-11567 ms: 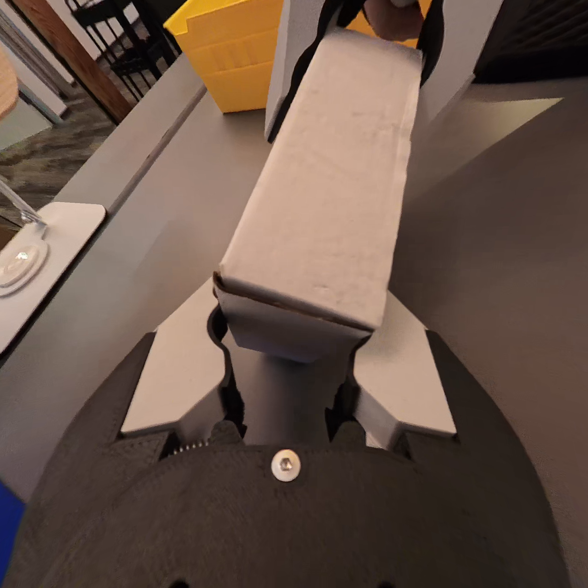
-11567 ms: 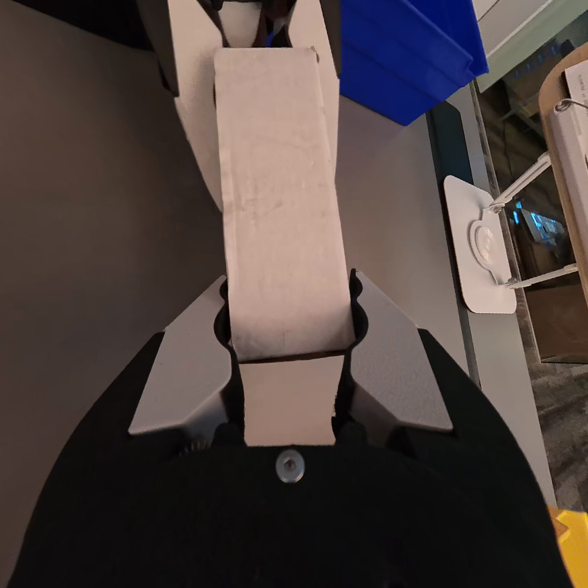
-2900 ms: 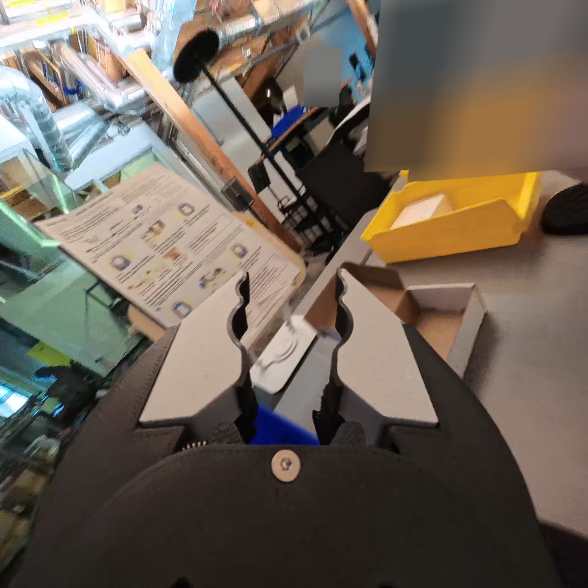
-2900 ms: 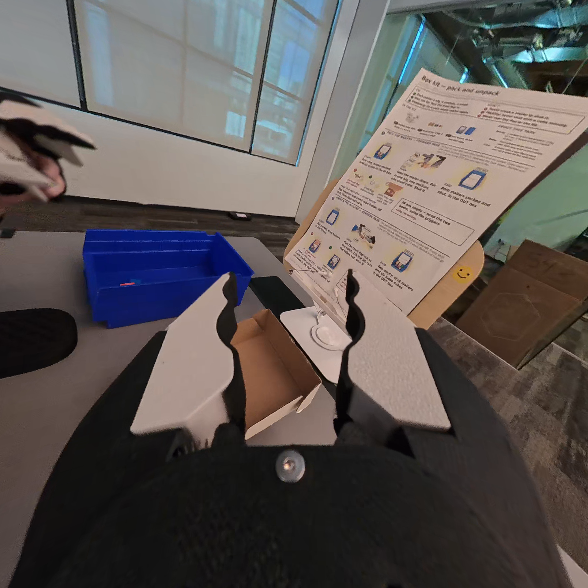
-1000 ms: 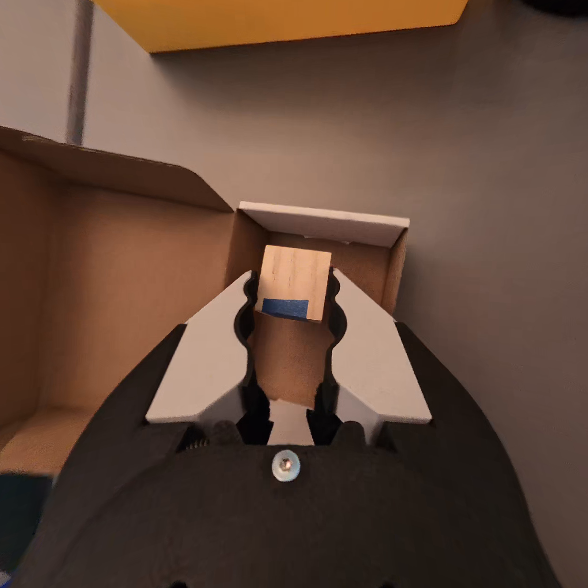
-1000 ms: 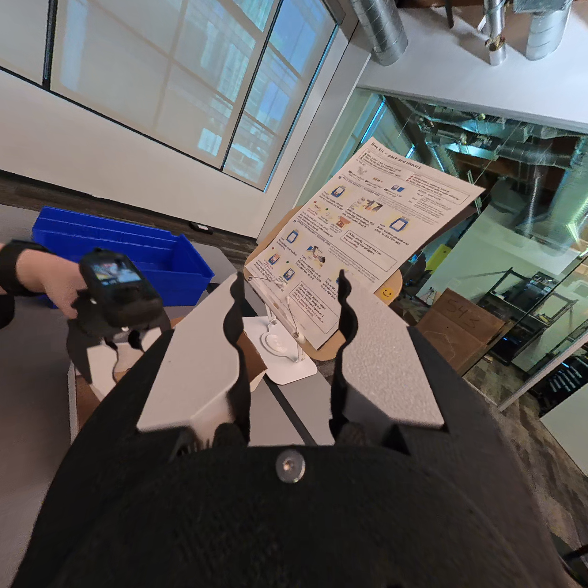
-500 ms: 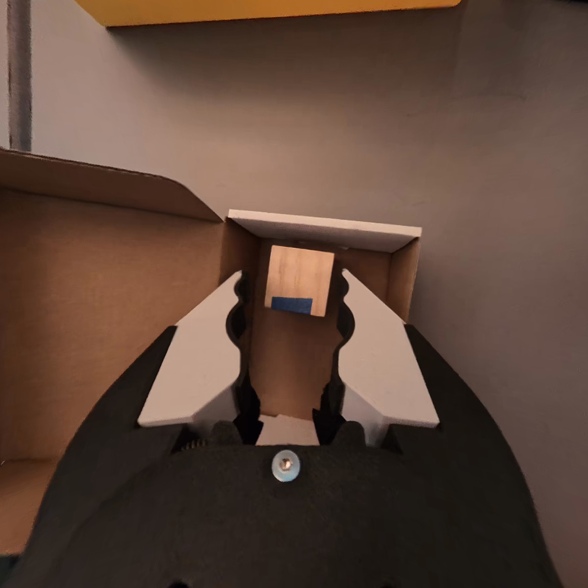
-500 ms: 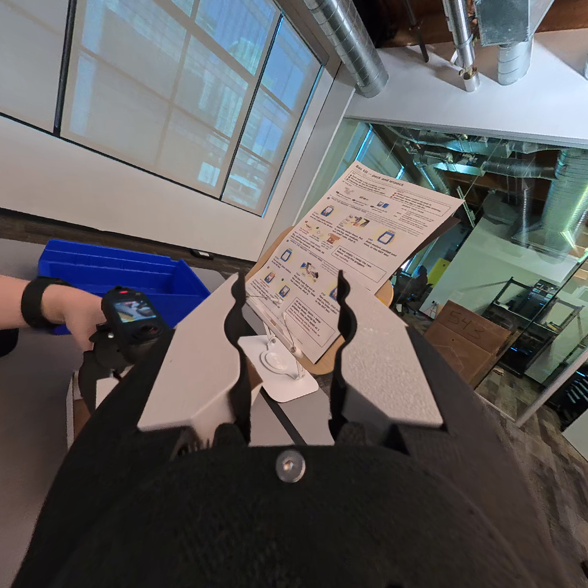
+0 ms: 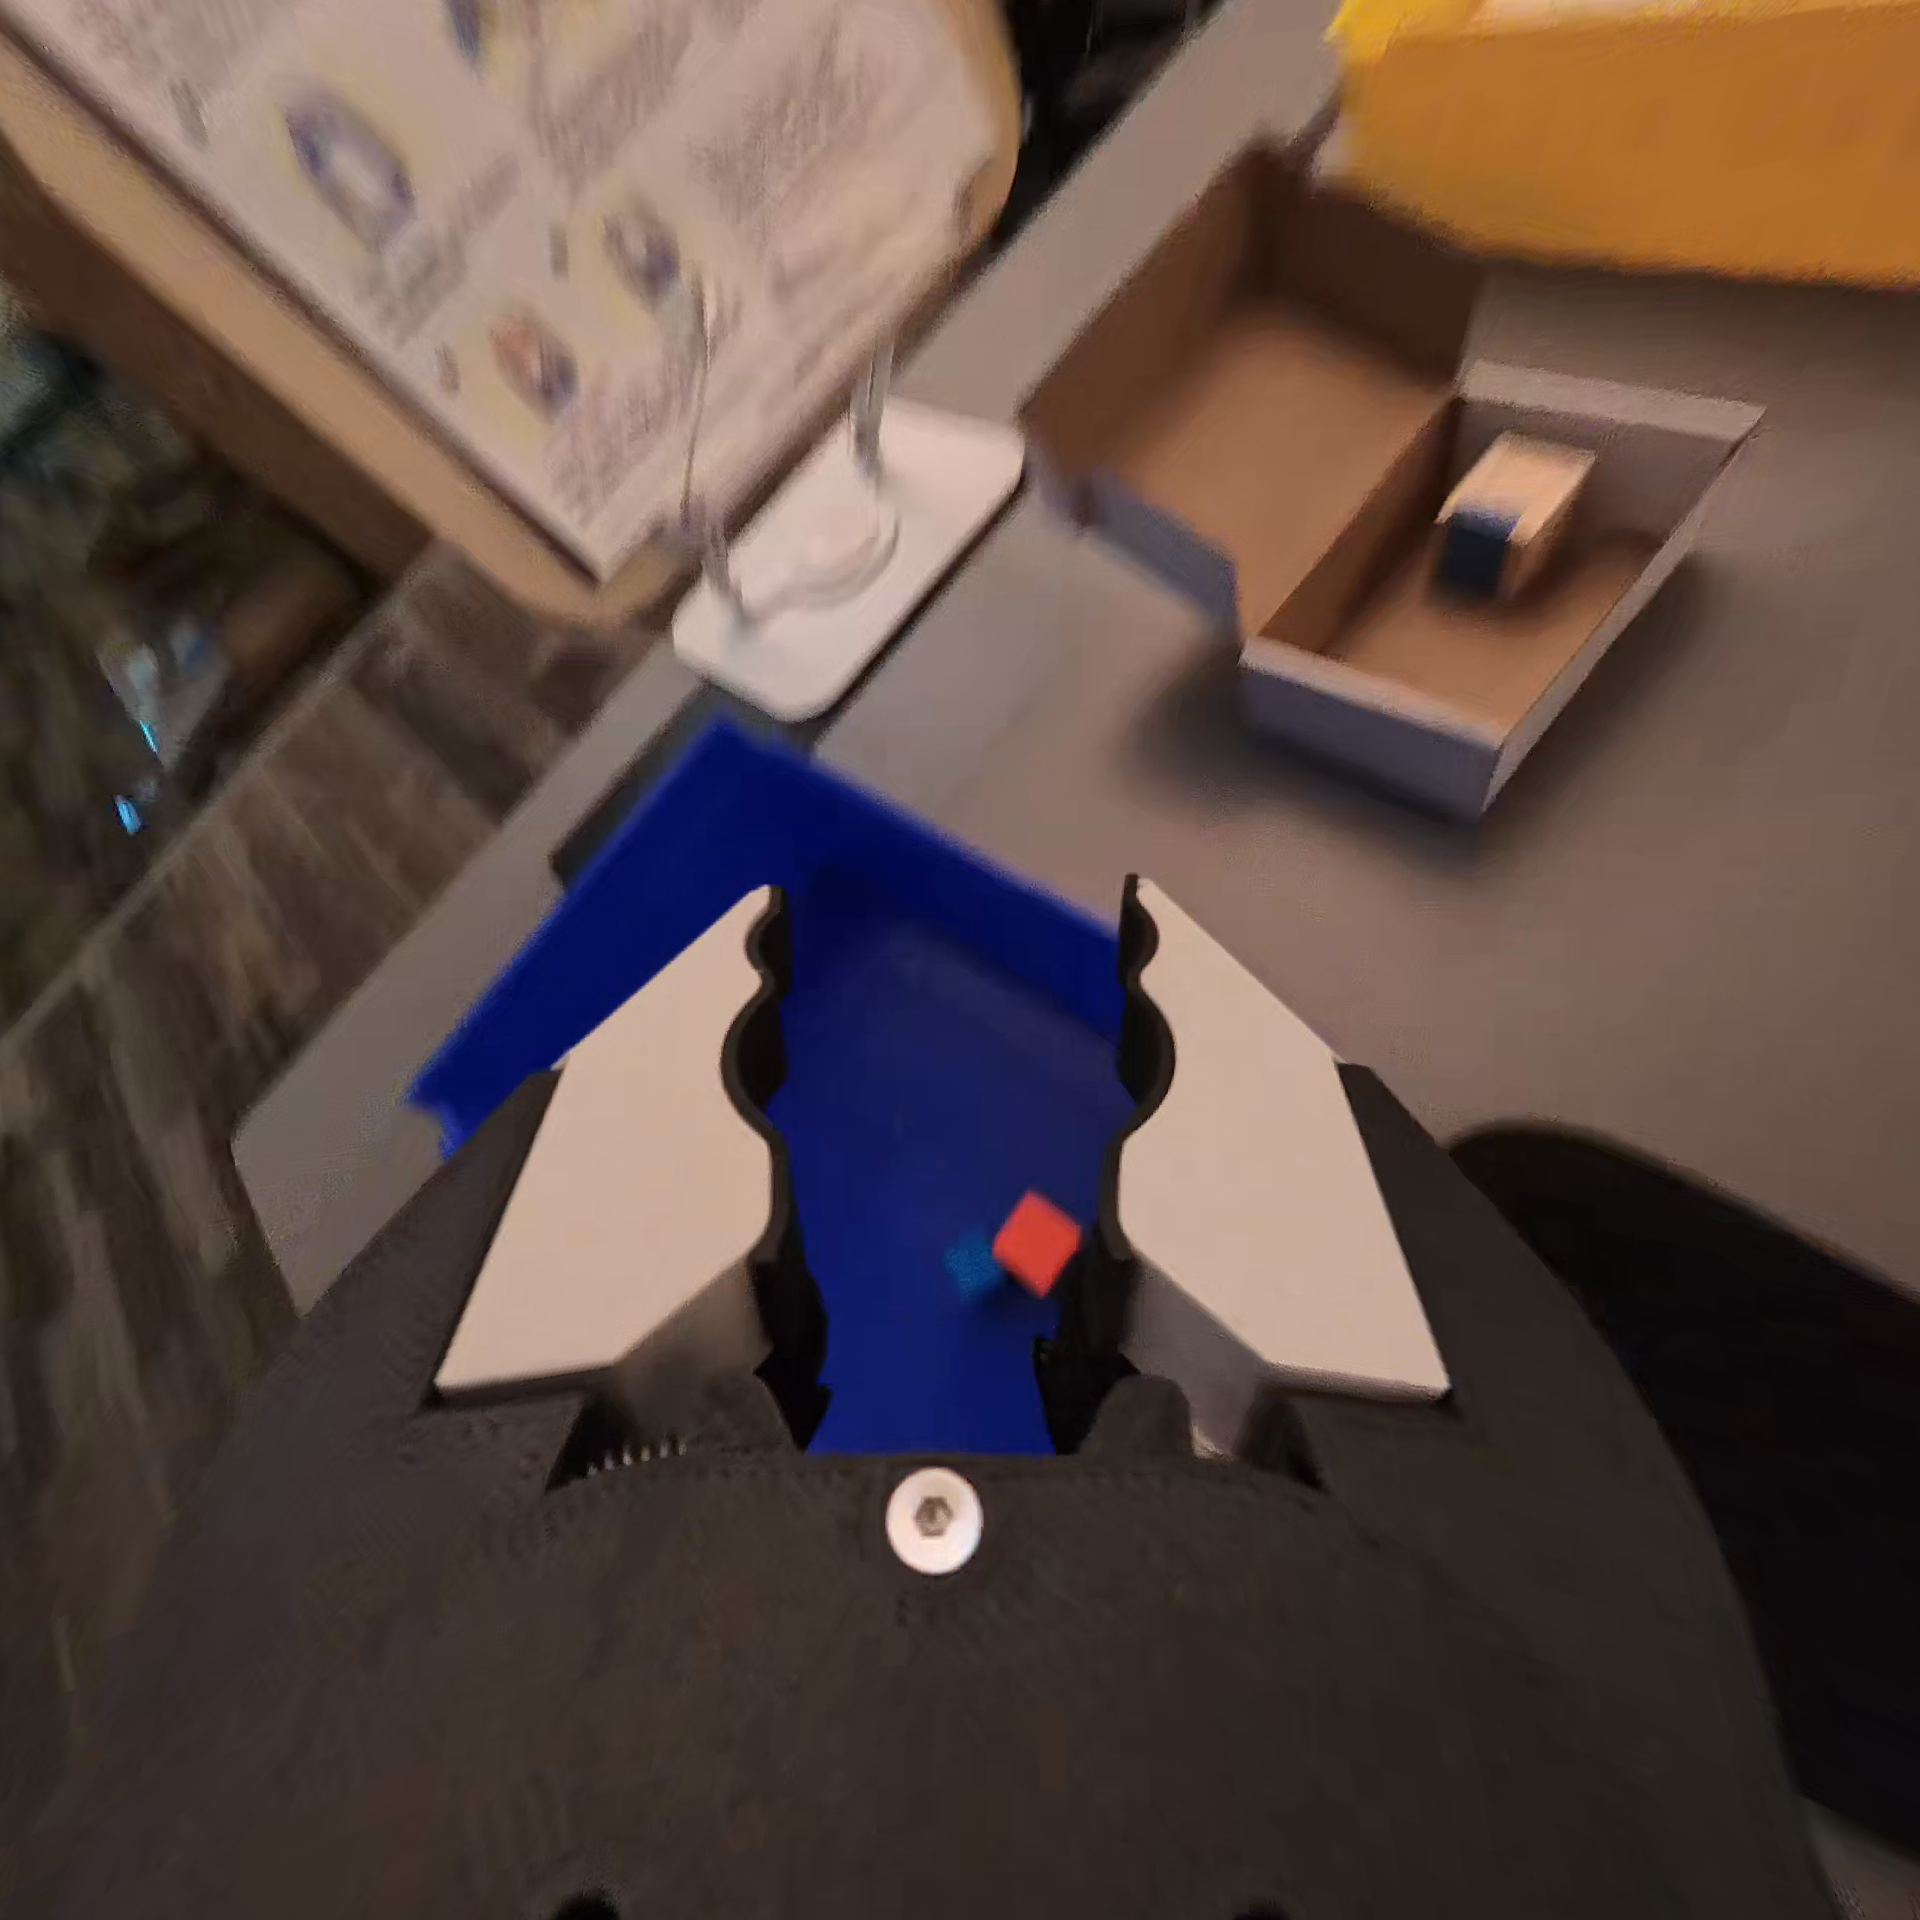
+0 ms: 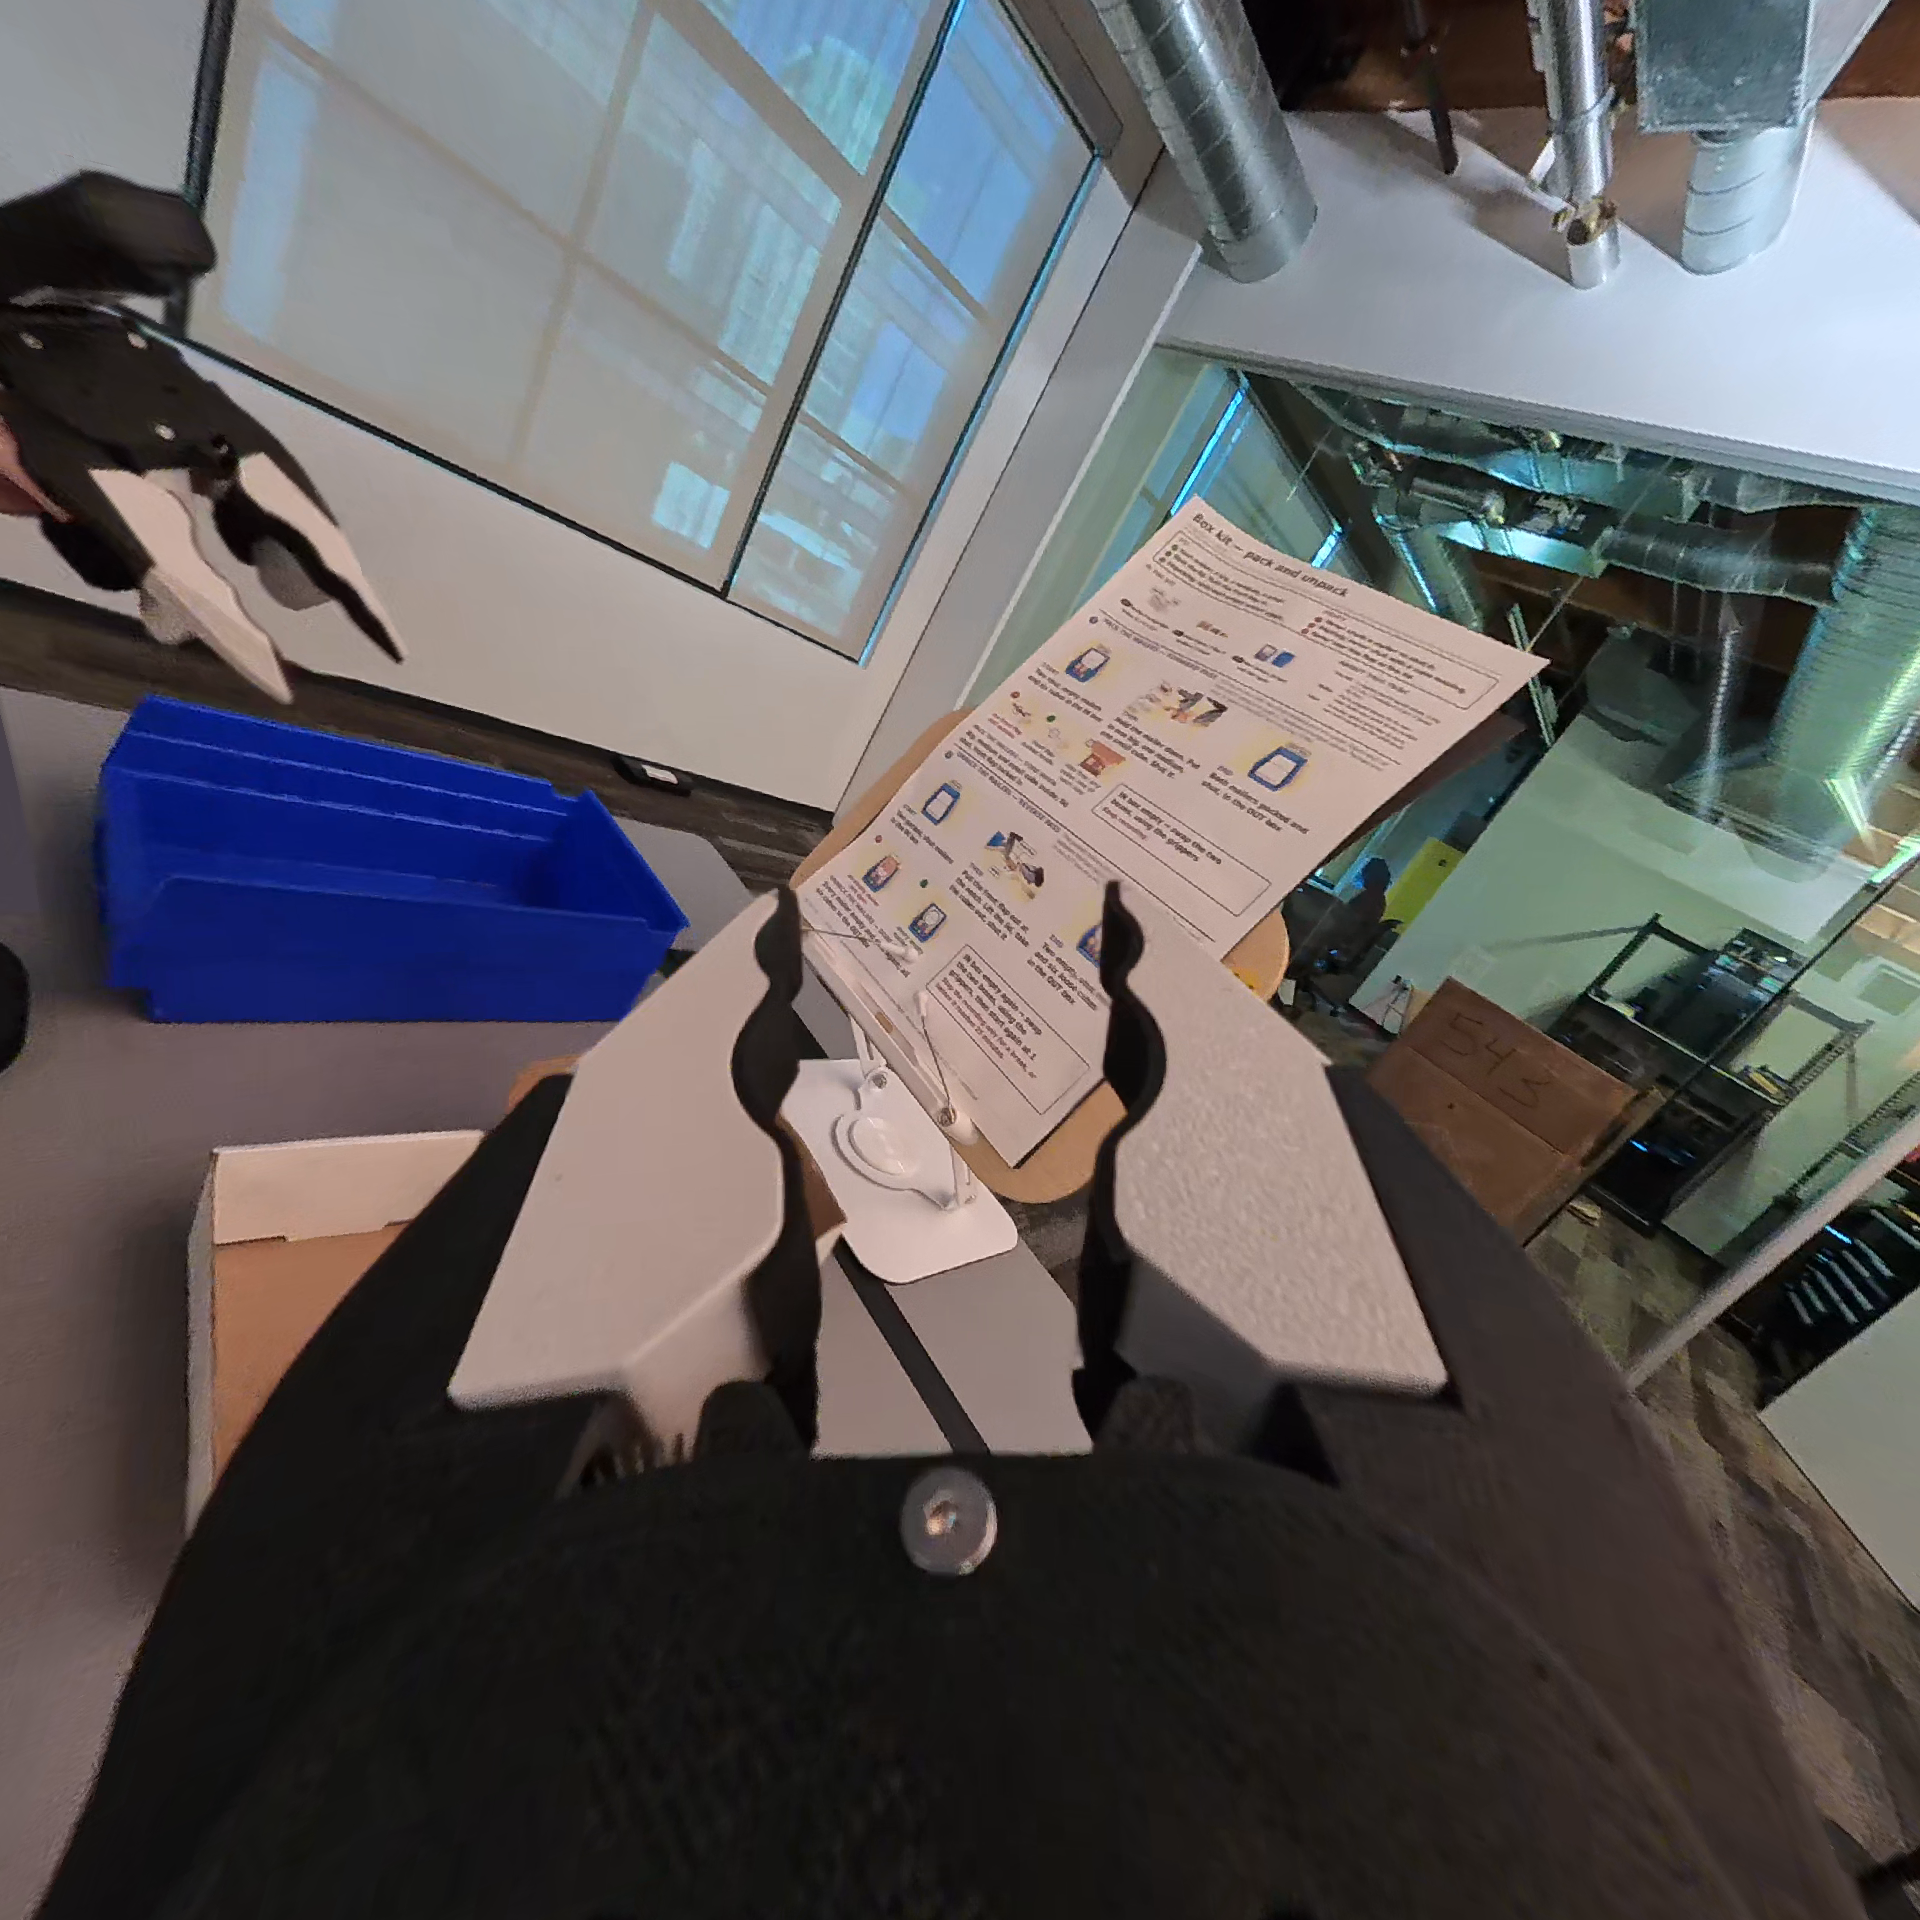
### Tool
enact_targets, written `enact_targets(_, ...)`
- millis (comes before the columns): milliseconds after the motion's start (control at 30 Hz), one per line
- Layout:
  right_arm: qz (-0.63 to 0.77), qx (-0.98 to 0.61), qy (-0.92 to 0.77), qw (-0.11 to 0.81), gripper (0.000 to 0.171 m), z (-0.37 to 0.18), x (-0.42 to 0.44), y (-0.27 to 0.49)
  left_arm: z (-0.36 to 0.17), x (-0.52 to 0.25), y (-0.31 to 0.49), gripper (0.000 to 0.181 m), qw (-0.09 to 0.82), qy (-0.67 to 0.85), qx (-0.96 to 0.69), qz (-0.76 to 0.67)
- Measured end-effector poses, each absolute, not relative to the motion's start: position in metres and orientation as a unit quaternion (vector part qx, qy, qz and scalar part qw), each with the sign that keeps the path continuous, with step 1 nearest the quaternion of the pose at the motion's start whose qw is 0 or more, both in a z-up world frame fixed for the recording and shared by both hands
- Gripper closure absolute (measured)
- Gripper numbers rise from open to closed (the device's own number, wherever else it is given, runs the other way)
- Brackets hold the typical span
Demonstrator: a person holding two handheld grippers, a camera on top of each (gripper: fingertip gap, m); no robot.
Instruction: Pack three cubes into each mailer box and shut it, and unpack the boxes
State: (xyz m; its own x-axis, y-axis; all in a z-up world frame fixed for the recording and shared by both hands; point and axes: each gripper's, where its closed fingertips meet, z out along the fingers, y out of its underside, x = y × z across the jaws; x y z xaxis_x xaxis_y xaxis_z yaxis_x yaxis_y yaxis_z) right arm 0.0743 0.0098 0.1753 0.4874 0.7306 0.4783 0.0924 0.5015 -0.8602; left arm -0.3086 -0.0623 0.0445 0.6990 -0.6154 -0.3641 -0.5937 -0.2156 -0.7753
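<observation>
Left claw [image 9: 948, 914] wide open, empty, above blue bin [image 9: 727, 883] — I should straddle the red cube [image 9: 1036, 1241] squarely, clear of the blue cube [image 9: 971, 1264]. Right claw [image 10: 948, 925] open, empty.

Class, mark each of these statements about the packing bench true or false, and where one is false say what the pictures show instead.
1. The left gripper is open and holds nothing. True.
2. The open mailer box holds three cubes. False: only one wooden cube shows in it.
3. A red cube and a blue cube lie in the blue bin. True.
4. The right gripper is shut on a cube. False: its jaws stand apart with nothing between them.
5. The instruction sheet lies flat on the table. False: it stands tilted on a white stand.
</observation>
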Motion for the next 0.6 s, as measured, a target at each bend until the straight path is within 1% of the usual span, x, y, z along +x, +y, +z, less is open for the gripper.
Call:
enact_targets(100, 0.211, -0.457, -0.454, 0.735, 0.113, 0.173, 0.078, 0.013, -0.011, -0.351, -0.067, 0.121, 0.383, 0.383, -0.841, 0.020)
enact_targets(167, 0.220, -0.454, -0.450, 0.737, 0.114, 0.175, 0.081, 0.011, -0.047, -0.359, -0.075, 0.123, 0.314, 0.437, -0.842, 0.044)
enact_targets(267, 0.238, -0.448, -0.443, 0.739, 0.114, 0.179, 0.085, 0.007, -0.085, -0.365, -0.078, 0.126, 0.243, 0.484, -0.839, 0.056)
enact_targets(467, 0.258, -0.442, -0.432, 0.742, 0.115, 0.182, 0.093, 0.005, -0.129, -0.381, -0.077, 0.128, 0.136, 0.493, -0.858, 0.032)
enact_targets(600, 0.308, -0.419, -0.419, 0.744, 0.118, 0.192, 0.098, -0.005, -0.140, -0.379, -0.079, 0.128, 0.118, 0.499, -0.858, 0.015)
